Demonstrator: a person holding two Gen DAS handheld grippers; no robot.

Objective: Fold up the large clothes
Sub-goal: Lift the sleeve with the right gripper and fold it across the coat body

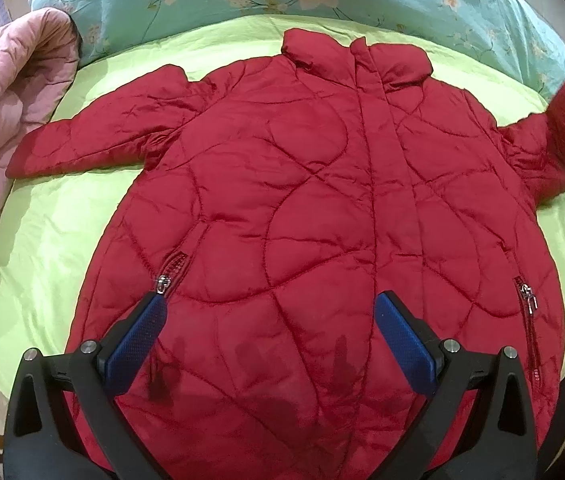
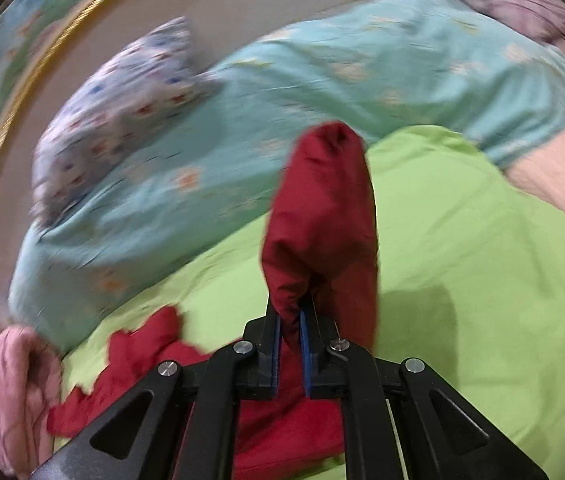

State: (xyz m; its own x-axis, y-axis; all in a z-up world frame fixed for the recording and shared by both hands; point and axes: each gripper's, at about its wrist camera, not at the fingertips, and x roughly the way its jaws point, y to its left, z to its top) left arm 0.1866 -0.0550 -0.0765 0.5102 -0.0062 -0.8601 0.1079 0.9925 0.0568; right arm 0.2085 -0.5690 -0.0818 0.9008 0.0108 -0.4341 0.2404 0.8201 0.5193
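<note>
Two grippers working: my right gripper (image 2: pixel 290 320) is gripping the red jacket's (image 1: pixel 302 200) sleeve (image 2: pixel 322 220) w/ fingers clenched; left gripper (image 1: pixel 270 332) is hovering w/ fingers spread over jacket, lying flat on green sheet (image 1: pixel 62 220).

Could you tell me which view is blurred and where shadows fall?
Left wrist view: sharp, fisheye-bulged; shadows darken the red jacket near the open left claw. Right wrist view: motion-smeared bedding; the sleeve in the right claw shadows the green sheet.
</note>
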